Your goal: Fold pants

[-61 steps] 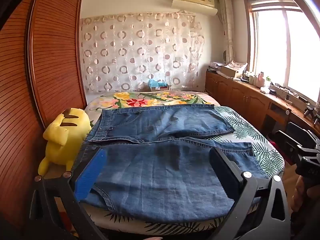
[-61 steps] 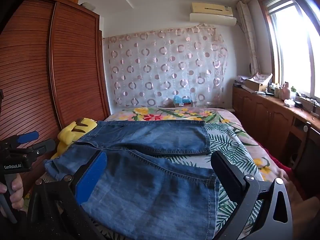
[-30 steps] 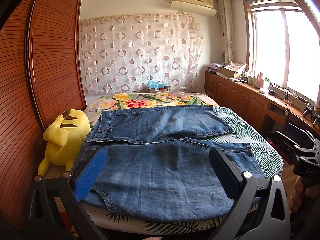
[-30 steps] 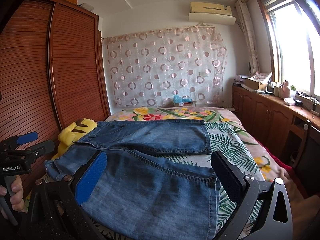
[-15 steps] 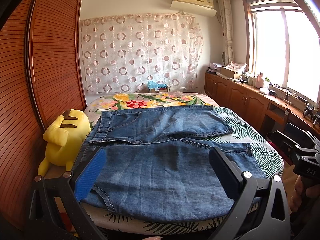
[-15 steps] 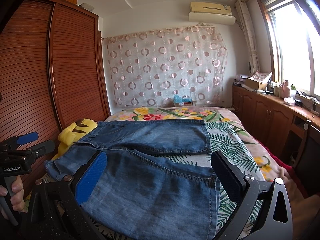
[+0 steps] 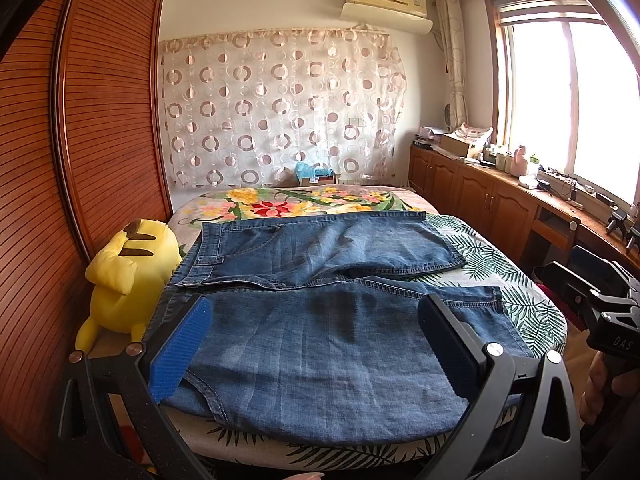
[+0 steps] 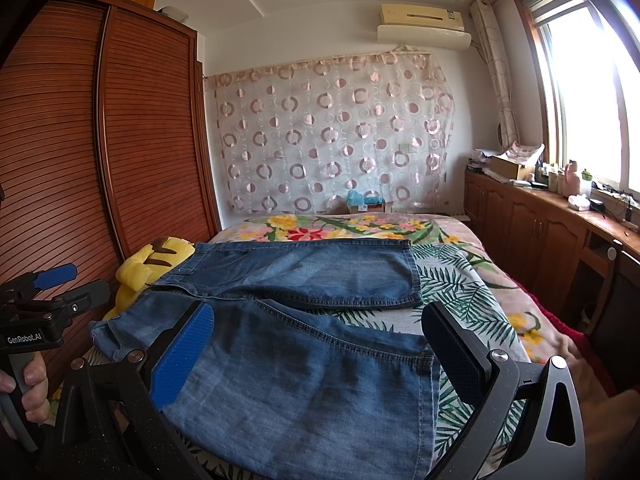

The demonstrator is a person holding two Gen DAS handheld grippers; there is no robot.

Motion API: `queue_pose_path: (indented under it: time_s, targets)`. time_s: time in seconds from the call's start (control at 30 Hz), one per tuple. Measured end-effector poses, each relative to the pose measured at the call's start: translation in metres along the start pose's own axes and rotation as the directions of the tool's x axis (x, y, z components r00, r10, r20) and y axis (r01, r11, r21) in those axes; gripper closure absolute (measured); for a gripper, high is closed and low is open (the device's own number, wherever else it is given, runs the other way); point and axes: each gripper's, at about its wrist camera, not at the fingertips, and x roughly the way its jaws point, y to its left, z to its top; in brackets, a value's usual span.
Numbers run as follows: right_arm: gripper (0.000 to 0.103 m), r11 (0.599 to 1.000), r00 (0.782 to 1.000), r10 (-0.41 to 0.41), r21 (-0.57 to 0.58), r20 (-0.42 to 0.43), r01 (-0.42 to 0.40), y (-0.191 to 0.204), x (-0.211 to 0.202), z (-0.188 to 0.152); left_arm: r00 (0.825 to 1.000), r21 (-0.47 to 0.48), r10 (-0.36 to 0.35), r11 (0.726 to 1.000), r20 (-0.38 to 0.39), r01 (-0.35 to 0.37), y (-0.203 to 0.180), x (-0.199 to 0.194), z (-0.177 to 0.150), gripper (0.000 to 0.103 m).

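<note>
Left wrist view shows our left hand-held gripper [image 7: 312, 354] and right hand-held gripper [image 8: 318, 354] spread wide, empty, above jeans [image 7: 320, 320] beside the yellow plush toy [image 7: 128, 272]; pinching one layer could bunch the fold.

One pair of denim pants [image 7: 320, 320], one yellow plush toy [image 7: 128, 276], one bed [image 7: 520, 304], one air conditioner [image 7: 386, 0], two grippers

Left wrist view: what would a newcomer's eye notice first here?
First, the blue denim pants, spread flat across the floral bed, with the open left gripper hovering over them. Next, the yellow plush toy at the bed's left edge, beside the wooden wardrobe.
</note>
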Motion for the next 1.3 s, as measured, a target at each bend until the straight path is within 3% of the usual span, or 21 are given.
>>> queue_pose_path:
  time_s: [0.9,1.03,1.3]
  targets:
    - [0.000,1.000,1.000,0.001,0.001,0.000,-0.001,-0.001,0.000,0.001,1.000,0.000,0.001,1.000,0.003,-0.001,0.000,0.000,0.000,0.000]
    - [0.000,1.000,1.000,0.002,-0.001,-0.008,-0.002,-0.002,0.001,0.000,1.000,0.004,0.007,1.000,-0.018,-0.007,-0.009,-0.004,0.005,0.000]
    - [0.000,1.000,0.999,-0.008,0.002,-0.052,0.008,-0.009,0.009,-0.008,0.998,-0.024,0.016,1.000,-0.065,-0.017,0.016,0.009,-0.003,0.000]
